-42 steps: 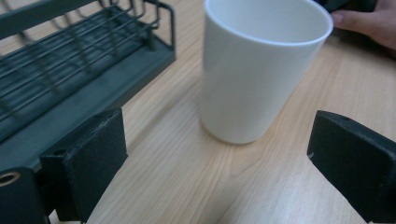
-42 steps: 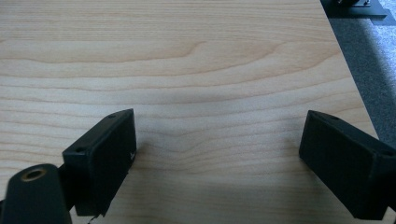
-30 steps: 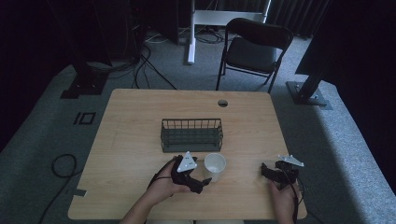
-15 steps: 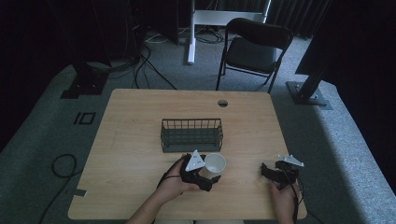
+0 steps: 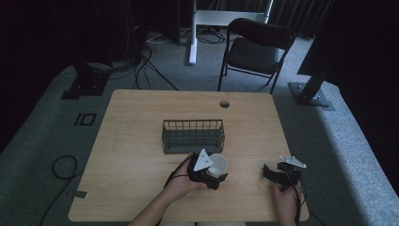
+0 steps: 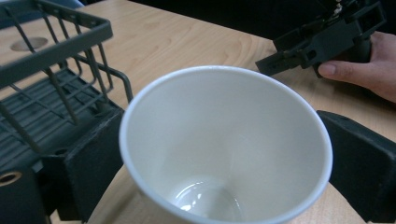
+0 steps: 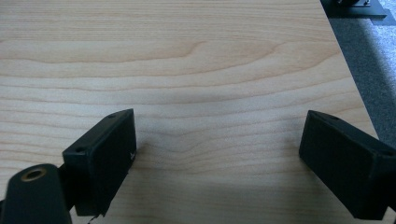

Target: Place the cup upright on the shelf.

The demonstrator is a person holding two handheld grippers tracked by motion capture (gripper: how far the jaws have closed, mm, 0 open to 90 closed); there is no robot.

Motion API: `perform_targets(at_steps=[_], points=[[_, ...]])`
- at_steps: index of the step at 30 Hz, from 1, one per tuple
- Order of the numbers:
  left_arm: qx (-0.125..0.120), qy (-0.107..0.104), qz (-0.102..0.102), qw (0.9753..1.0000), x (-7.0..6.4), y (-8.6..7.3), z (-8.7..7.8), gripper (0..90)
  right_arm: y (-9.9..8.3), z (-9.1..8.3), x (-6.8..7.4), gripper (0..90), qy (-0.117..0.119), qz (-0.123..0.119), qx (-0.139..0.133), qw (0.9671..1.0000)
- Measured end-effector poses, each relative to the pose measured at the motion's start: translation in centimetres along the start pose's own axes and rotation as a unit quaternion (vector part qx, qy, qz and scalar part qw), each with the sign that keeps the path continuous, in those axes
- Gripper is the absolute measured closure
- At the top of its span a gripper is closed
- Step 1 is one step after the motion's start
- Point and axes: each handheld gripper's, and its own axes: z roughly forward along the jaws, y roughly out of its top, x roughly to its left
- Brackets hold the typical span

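- Where the near edge of the tabletop (image 5: 141, 141) meets the person's forearms, the left claw (image 5: 217, 175) sits a little right of that edge's middle, its jaws on either side of a white paper cup (image 5: 217, 164).
- From the left gripper view the cup (image 6: 224, 144) stands upright and empty between the two black jaws, which sit against or just beside its wall; whether they press it I cannot tell.
- That cup stands just in front of a dark wire basket (image 5: 193, 136), which lies near the middle of the tabletop, its long side parallel to the near edge.
- Toward the near right corner the right claw (image 5: 272, 172) rests low over bare wood, held by the person's right hand (image 5: 284, 200).
- Seen from the right gripper view, the right claw (image 7: 219, 154) has its jaws spread wide with nothing but tabletop (image 7: 196, 65) between them.
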Motion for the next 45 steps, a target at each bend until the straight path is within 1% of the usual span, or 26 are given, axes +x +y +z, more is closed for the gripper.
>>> perform_targets(at_steps=[2,3,5,7,8,12,13,14,16,17,18,21,23,25,26,28,30,31,32,34,39,41,45], points=[[0.001,0.003,0.002,1.0,0.0,0.0,0.1,6.7,0.0,0.0,0.0,10.5,0.0,0.0,0.0,1.0],[-0.001,0.006,0.0,1.0,0.0,0.0,0.2,6.8,0.0,0.0,0.0,10.6,0.0,0.0,0.0,1.0],[-0.002,0.007,-0.003,1.0,0.0,0.0,0.2,11.5,0.0,0.0,0.0,10.5,0.0,0.0,0.0,1.0],[0.006,0.008,0.002,0.9999,0.0,0.0,0.3,16.7,0.0,0.0,0.0,10.5,0.0,0.0,0.0,1.0],[0.006,0.009,0.001,0.9999,0.0,0.0,0.3,19.2,0.0,0.0,0.0,10.6,0.0,0.0,0.0,1.0],[0.013,0.004,0.007,0.9999,0.1,0.1,0.3,19.9,0.0,0.0,0.0,10.5,0.0,0.0,0.0,1.0],[0.013,0.007,0.003,0.9999,0.1,0.2,0.3,19.9,0.0,0.0,0.0,10.6,0.0,0.0,0.0,1.0],[0.013,0.006,0.006,0.9999,0.1,0.2,0.3,20.1,0.0,0.0,0.0,10.6,0.0,0.0,0.0,1.0],[0.007,0.006,0.002,1.0,0.0,0.3,0.3,20.2,0.0,0.0,0.0,10.6,0.0,0.0,0.0,1.0],[0.006,0.005,0.005,1.0,-0.1,0.5,0.2,20.2,0.0,0.0,0.0,10.5,0.0,0.0,0.0,1.0],[-0.002,0.004,0.0,1.0,-0.1,0.7,0.2,20.2,0.0,0.0,0.0,10.6,0.0,0.0,0.0,1.0],[-0.013,0.004,0.001,0.9999,-0.1,1.2,-0.2,20.2,0.0,0.0,0.0,10.6,0.0,0.0,0.0,1.0],[-0.014,-0.002,0.0,0.9999,-0.1,1.6,-0.4,20.3,0.0,0.0,0.0,10.6,0.0,0.0,0.0,1.0],[-0.017,-0.002,-0.003,0.9999,-0.1,1.7,-0.5,20.3,0.0,0.0,0.0,10.5,0.0,0.0,0.0,1.0],[-0.018,-0.004,0.001,0.9998,-0.1,2.1,-0.7,20.3,0.0,0.0,0.0,10.5,0.0,0.0,0.0,1.0],[-0.02,-0.002,0.003,0.9998,-0.1,2.4,-0.9,20.3,0.0,0.0,0.0,10.5,0.0,0.0,0.0,1.0],[-0.025,-0.002,-0.003,0.9997,-0.1,2.9,-1.1,20.3,0.0,0.0,0.0,10.6,0.0,0.0,0.0,1.0],[-0.025,-0.004,-0.003,0.9997,-0.1,3.1,-1.3,20.3,0.0,0.0,0.0,10.6,0.0,0.0,0.0,1.0],[-0.03,-0.004,-0.006,0.9995,-0.1,3.4,-1.4,20.3,0.0,0.0,0.0,10.5,0.0,0.0,0.0,1.0],[-0.034,-0.005,-0.002,0.9994,-0.1,3.9,-1.7,20.3,0.0,0.0,0.0,10.5,0.0,0.0,0.0,1.0],[-0.043,0.005,0.004,0.9991,0.2,5.3,-2.5,20.3,0.0,0.0,0.0,10.6,0.0,-0.001,0.0,1.0],[-0.05,0.003,-0.003,0.9987,0.3,5.9,-2.9,20.3,0.0,0.0,0.0,10.6,0.0,-0.001,0.0,1.0],[-0.061,0.006,0.0,0.9981,0.6,7.2,-3.7,20.3,0.0,0.0,0.0,10.5,0.0,0.0,0.0,1.0]])
